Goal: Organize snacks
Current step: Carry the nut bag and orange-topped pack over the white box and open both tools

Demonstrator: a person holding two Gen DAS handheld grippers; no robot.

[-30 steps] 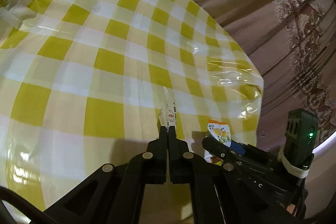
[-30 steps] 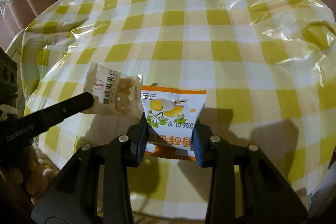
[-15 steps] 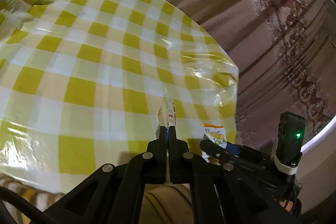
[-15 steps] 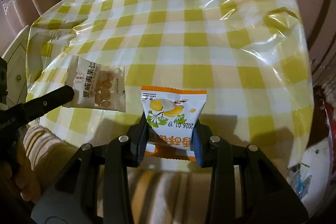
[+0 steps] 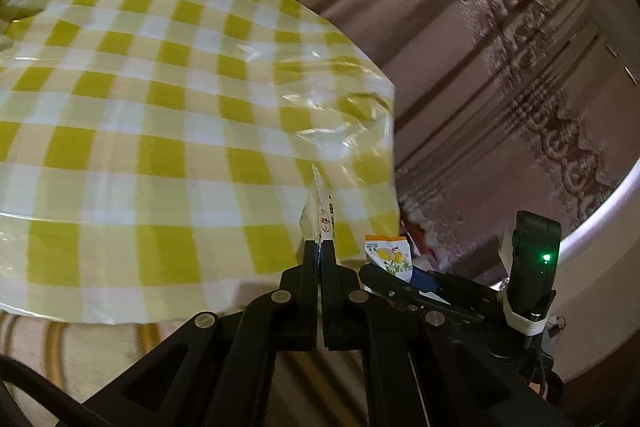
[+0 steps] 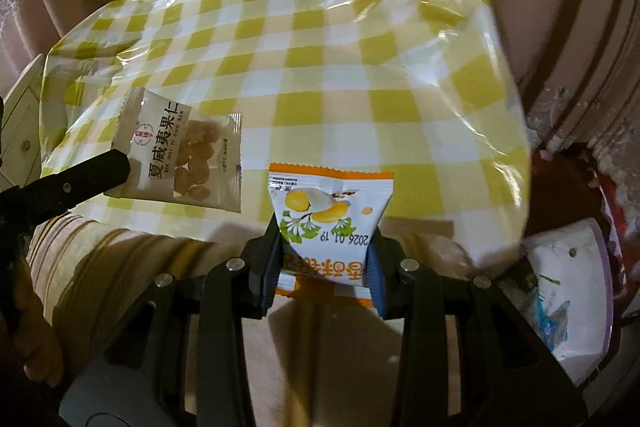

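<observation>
Table (image 6: 320, 99) under yellow-and-white check cloth with glossy clear cover; nothing else lies on it. Both grippers sit off its near edge, each carrying a packet clear of the cloth. Right gripper (image 6: 326, 267) is clamped across the width of the orange-and-white snack packet (image 6: 332, 211), long axis running along the fingers, print inverted. Left gripper (image 5: 319, 251) is pinched fully onto an edge of the translucent nut packet (image 6: 184, 155), which shows edge-on to its own camera. No destination container visible; judged carrying stage.

Wrist views (close) over shared tablecloth (image 5: 120, 131)
</observation>
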